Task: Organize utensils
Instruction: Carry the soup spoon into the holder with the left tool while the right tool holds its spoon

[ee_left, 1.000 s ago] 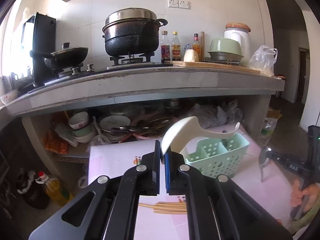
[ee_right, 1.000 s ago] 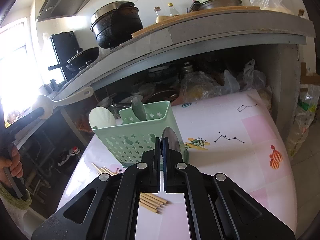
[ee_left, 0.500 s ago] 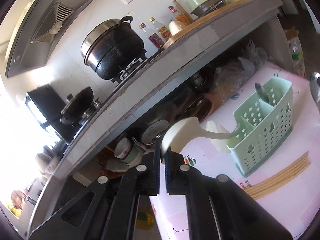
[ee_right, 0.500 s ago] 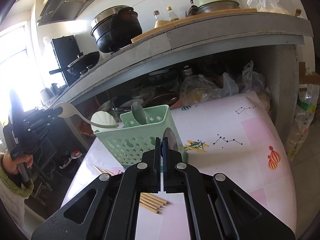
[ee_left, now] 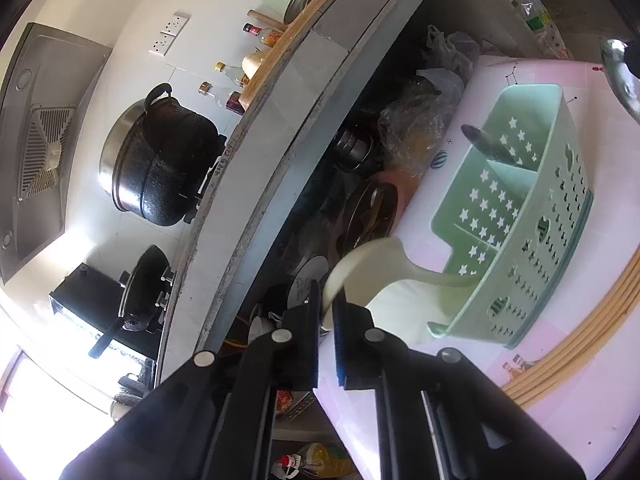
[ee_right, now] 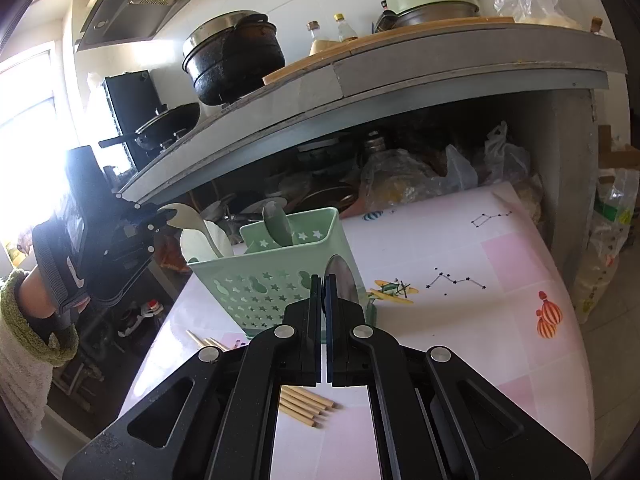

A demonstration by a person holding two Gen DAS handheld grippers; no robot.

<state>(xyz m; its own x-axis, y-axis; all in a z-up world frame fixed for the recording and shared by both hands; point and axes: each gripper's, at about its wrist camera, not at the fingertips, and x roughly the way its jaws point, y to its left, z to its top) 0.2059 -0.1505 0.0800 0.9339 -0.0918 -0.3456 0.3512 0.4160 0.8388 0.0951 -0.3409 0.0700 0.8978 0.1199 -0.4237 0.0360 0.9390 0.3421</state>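
A mint green caddy (ee_left: 560, 200) (ee_right: 280, 280) stands on the pink table (ee_right: 460, 320). My left gripper (ee_left: 328, 304) (ee_right: 160, 218) grips the bowl of a cream spoon (ee_left: 372, 260). Its jaws are opening, and the bowl edge is still between the pads. The spoon's handle reaches down into the caddy's left end compartment. My right gripper (ee_right: 323, 280) is shut on a metal spoon (ee_right: 340, 280) (ee_left: 620, 76), held just in front of the caddy. A grey spoon (ee_right: 278, 228) (ee_left: 486, 146) stands in the caddy's far compartment. Wooden chopsticks (ee_left: 580, 340) (ee_right: 304, 404) lie on the table in front.
A white oval piece (ee_right: 190, 244) sits at the caddy's left end. Behind the table, a grey counter (ee_right: 440, 64) overhangs a shelf crowded with pans and plastic bags (ee_right: 400, 184). A black pot (ee_right: 232, 56) stands on the stove. A green sleeve (ee_right: 28, 320) is at the left.
The left gripper has rolled strongly and come down toward the caddy, lowering the cream spoon's handle into the left end compartment. Its jaws have parted slightly. The right gripper has stayed still.
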